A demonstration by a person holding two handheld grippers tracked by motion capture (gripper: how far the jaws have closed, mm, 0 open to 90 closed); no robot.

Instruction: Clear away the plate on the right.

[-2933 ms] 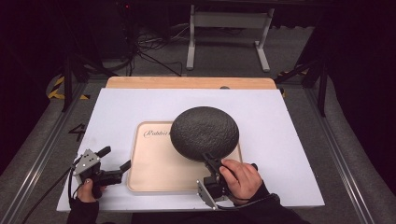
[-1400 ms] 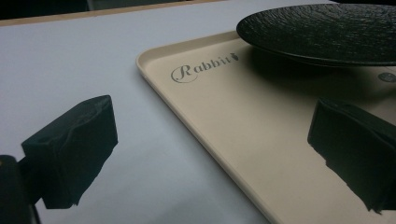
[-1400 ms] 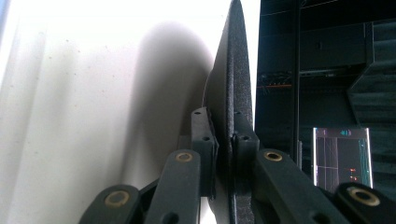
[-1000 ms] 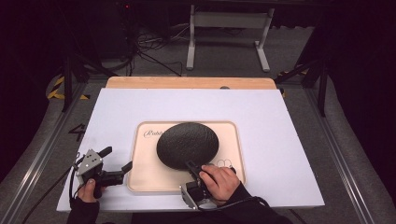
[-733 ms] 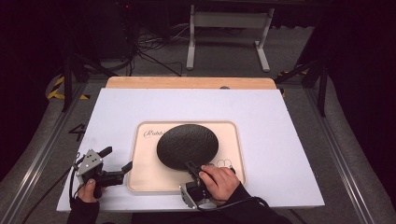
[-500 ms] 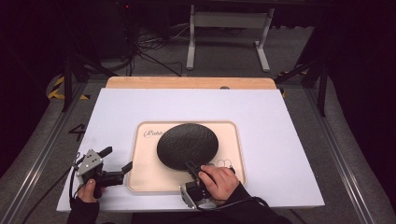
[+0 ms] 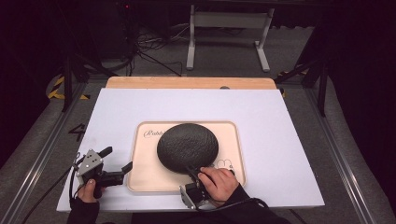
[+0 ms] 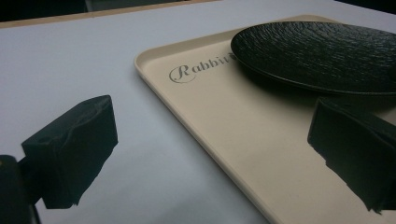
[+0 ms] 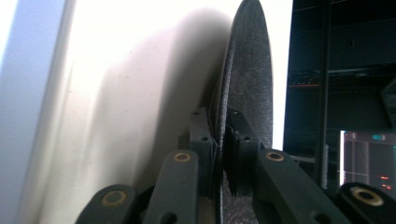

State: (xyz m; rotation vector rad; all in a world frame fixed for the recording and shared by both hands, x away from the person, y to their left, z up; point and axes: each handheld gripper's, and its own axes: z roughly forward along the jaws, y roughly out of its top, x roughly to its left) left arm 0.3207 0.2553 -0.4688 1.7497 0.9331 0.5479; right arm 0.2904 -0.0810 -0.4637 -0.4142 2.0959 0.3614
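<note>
Two grippers show in the high view: the right gripper (image 7: 192,173) pinches the near rim of a black plate (image 7: 187,147) over a beige tray (image 7: 140,179) on the white surface (image 7: 289,140). In the left gripper view, fingers (image 8: 70,151) spread apart at the tray's edge. In the right gripper view, fingers (image 9: 201,140) clamp the plate's rim.

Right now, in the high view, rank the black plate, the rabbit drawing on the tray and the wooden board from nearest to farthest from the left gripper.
1. Black plate, on the tray, to the gripper's right.
2. Rabbit drawing, at the tray's right, beyond the plate.
3. Wooden board, along the table's far edge.

Measured from the left gripper.
</note>
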